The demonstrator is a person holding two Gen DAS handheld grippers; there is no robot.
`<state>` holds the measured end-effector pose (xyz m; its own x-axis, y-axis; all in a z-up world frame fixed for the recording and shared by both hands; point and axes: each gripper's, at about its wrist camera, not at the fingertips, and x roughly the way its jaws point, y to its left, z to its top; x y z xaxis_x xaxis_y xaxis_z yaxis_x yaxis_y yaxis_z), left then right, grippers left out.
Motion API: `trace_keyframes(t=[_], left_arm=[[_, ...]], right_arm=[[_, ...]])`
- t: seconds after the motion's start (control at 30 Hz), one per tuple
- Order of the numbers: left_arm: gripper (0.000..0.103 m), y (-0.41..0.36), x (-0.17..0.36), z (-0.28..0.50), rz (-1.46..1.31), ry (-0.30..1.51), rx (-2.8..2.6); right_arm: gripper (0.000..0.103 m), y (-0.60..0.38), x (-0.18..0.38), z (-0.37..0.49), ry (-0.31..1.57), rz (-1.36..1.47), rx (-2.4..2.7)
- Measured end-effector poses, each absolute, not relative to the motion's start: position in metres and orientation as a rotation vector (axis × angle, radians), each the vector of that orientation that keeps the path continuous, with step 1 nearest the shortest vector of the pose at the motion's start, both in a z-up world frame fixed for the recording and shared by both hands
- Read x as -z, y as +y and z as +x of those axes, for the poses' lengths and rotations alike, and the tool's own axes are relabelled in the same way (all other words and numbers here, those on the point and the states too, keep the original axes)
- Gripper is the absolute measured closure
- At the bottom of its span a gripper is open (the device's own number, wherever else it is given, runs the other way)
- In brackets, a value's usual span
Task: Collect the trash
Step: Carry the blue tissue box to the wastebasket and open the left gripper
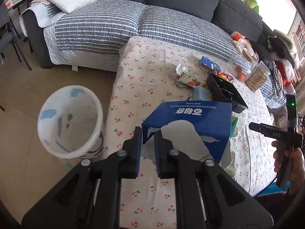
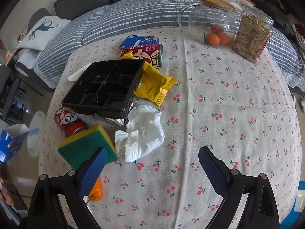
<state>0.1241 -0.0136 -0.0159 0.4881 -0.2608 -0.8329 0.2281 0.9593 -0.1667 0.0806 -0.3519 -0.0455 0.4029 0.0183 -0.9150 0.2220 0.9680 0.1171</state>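
My left gripper [image 1: 148, 133] is shut on the torn edge of a blue cardboard box [image 1: 192, 120] and holds it above the cherry-print tablecloth [image 1: 144, 80]. A white waste bin [image 1: 70, 122] with blue patches stands on the floor to its left. In the right wrist view my right gripper [image 2: 152, 154] hangs open over the cloth with nothing between its fingers. Just ahead of it lie a crumpled white tissue [image 2: 142, 133] and a yellow-green sponge [image 2: 85, 145]. Behind these lie a black plastic tray [image 2: 103, 87], a yellow wrapper [image 2: 154, 85] and two red cans [image 2: 68, 122].
A glass jar with oranges [image 2: 213, 26] and a jar of seeds [image 2: 251, 36] stand at the table's far right. A flat blue packet [image 2: 139, 40] lies at the back. A grey sofa with a striped quilt [image 1: 106, 26] runs behind the table. An orange scrap [image 2: 97, 190] lies under my right gripper.
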Motion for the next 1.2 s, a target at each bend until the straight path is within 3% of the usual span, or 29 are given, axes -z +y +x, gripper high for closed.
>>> trace_keyframes(t=[0.13, 0.4, 0.43, 0.5, 0.7, 1.2], left_arm=[[0.089, 0.004, 0.017, 0.120, -0.038, 1.019, 0.279], [0.089, 0.021, 0.021, 0.116, -0.047, 1.023, 0.255], [0.089, 0.024, 0.021, 0.115, -0.048, 1.023, 0.253], [0.089, 0.027, 0.022, 0.115, -0.049, 1.024, 0.247], [0.089, 0.040, 0.024, 0.114, -0.061, 1.027, 0.217], [0.089, 0.079, 0.030, 0.126, -0.066, 0.997, 0.089]], right_arm=[[0.011, -0.347, 0.058, 0.088, 1.181, 0.214, 0.110], [0.042, -0.334, 0.090, 0.105, 1.230, 0.223, 0.067], [0.046, -0.333, 0.091, 0.106, 1.226, 0.247, 0.048], [0.075, -0.331, 0.092, 0.107, 1.212, 0.291, -0.016], [0.091, -0.331, 0.083, 0.099, 1.186, 0.294, -0.018], [0.091, -0.322, -0.008, 0.057, 0.969, 0.300, -0.051]])
